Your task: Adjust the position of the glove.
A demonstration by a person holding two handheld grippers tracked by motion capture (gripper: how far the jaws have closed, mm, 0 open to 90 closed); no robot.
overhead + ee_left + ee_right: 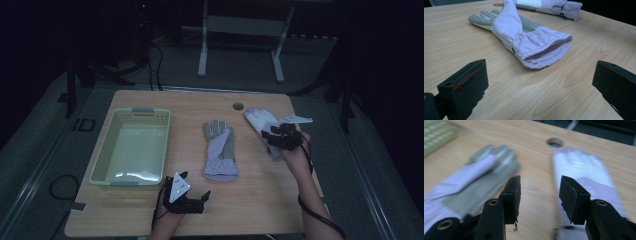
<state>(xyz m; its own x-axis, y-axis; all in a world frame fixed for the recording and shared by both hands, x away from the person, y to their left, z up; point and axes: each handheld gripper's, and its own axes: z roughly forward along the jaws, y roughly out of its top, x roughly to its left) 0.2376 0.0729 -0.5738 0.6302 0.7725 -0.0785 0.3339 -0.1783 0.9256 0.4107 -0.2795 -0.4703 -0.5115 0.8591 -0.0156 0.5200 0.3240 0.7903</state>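
Note:
Two lilac and grey gloves lie flat on the wooden table. One glove (220,149) is in the middle, cuff toward the person, with a lilac flap folded over its grey palm. The other glove (261,120) lies to its right, its cuff end hidden under my right gripper (272,134). In the right gripper view, my right gripper (540,185) stands open over bare wood, with the middle glove (474,177) left and the other glove (584,170) right. My left gripper (196,184) stands open near the front edge; its view (541,75) faces the middle glove's cuff (541,48).
A pale green plastic basket (102,155) stands on the left of the table with nothing inside. A round cable hole (238,106) sits near the far edge. Beyond the table is a dark floor with a white frame (202,45) and cables.

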